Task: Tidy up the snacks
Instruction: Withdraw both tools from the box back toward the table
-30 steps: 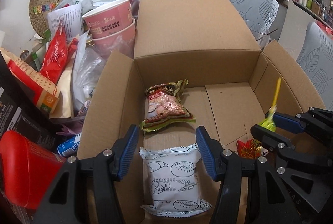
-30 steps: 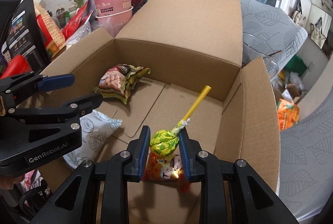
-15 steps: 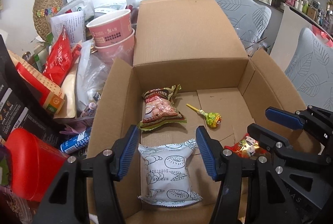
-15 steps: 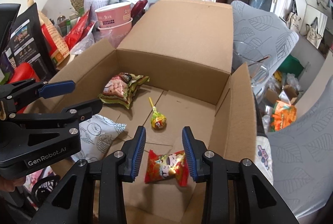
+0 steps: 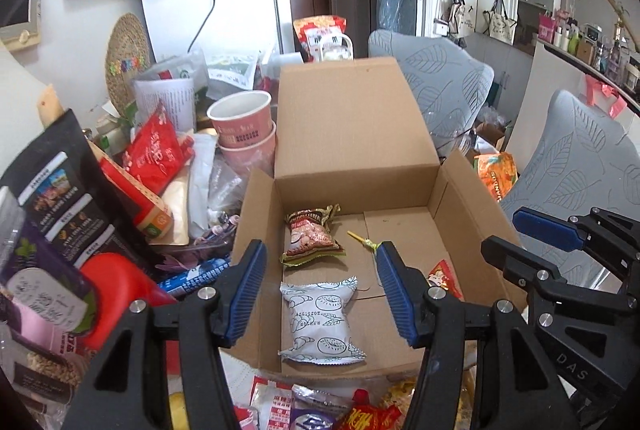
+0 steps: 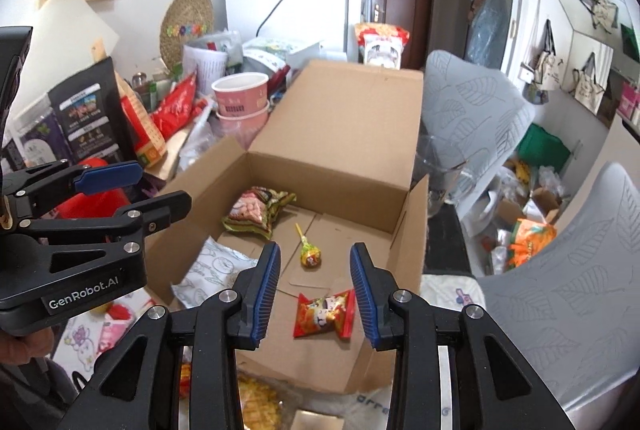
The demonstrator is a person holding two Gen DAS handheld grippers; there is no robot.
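Now the lollipop point(image 6: 310, 255) has been let go and lies mid-floor in the box point(image 6: 332, 134), so that drop is judged done. Both the right gripper point(image 6: 315, 280), jaws just opened, and the left gripper point(image 5: 320, 290) are held spread, empty, above the near edge. More snacks point(image 5: 152, 154) are piled left of the box; nothing is seen blocking them.

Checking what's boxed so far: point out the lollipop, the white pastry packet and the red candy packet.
lollipop point(image 6: 311, 257), right wrist view, wrapped head.
white pastry packet point(image 5: 320, 318), left wrist view, front face.
red candy packet point(image 6: 325, 314), right wrist view, middle.
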